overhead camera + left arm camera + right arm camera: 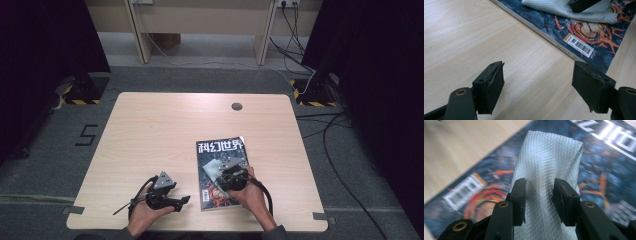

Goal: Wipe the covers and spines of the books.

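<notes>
Two hand-held grippers in play. Right hand-held gripper (539,200) pinching grey cloth (549,162), bunched between the jaws and lying on magazine cover (596,170); same cloth (216,165) and magazine (222,172) seen from above at the desk (150,135) near edge, right of centre. Left hand-held gripper (539,87) spread wide, nothing between the jaws, hovering over bare desk just beside the magazine spine (536,32). Looks like wiping the cover. Risks, judged from here: magazine unpinned, so could slide or skew with any drag of the cloth, maybe toward the near edge; glossy cover likely low friction on wood. Cloth gripped only at a narrow fold, so could slip out under push. Too much downward pressure could crease the cover. Best to brace the magazine with left before stroking.
</notes>
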`<control>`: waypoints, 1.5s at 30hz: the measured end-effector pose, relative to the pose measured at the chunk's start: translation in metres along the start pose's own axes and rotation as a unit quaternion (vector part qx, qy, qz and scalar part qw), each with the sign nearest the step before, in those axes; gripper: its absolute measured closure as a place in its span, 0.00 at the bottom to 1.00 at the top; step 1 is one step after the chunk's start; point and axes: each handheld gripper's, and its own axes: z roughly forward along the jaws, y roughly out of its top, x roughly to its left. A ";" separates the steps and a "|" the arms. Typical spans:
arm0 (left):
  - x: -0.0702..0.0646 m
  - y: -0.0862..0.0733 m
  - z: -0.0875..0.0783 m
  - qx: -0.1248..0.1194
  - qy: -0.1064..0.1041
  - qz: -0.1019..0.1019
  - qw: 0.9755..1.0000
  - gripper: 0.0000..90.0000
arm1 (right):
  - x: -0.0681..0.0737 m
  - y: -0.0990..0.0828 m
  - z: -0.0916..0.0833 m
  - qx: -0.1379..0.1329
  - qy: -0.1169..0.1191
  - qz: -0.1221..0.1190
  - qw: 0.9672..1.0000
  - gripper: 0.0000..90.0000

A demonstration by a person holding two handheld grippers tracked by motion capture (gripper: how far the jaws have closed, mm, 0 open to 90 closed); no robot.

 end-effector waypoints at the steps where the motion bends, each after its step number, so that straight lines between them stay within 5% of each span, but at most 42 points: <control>1: 0.000 0.000 0.000 0.000 0.001 -0.001 1.000 0.28 | -0.002 -0.001 -0.001 0.002 -0.004 0.006 1.000 0.70; 5: 0.002 0.000 0.000 0.001 0.002 -0.004 1.000 0.27 | -0.002 -0.004 -0.003 0.001 -0.009 0.004 1.000 0.71; 18: 0.010 0.002 -0.003 -0.007 0.028 -0.016 0.999 0.25 | 0.062 0.000 -0.002 -0.007 0.049 -0.055 0.997 0.72; 21: 0.014 0.001 -0.006 -0.009 0.033 -0.022 0.999 0.25 | 0.068 0.001 -0.002 -0.008 0.054 -0.061 0.997 0.72; 29: 0.028 0.002 -0.012 -0.019 0.044 -0.042 0.998 0.25 | 0.059 -0.002 -0.003 -0.008 0.052 -0.055 0.997 0.70; 35: 0.041 0.002 -0.017 -0.025 0.059 -0.063 0.996 0.25 | 0.073 -0.002 -0.005 -0.001 0.067 -0.065 0.996 0.71; 40: 0.039 0.001 -0.016 -0.023 0.057 -0.060 0.996 0.25 | 0.082 -0.003 -0.007 -0.001 0.078 -0.074 0.994 0.71; 45: 0.038 0.001 -0.015 -0.019 0.054 -0.056 0.997 0.25 | 0.068 -0.007 -0.009 0.002 0.081 -0.061 0.995 0.71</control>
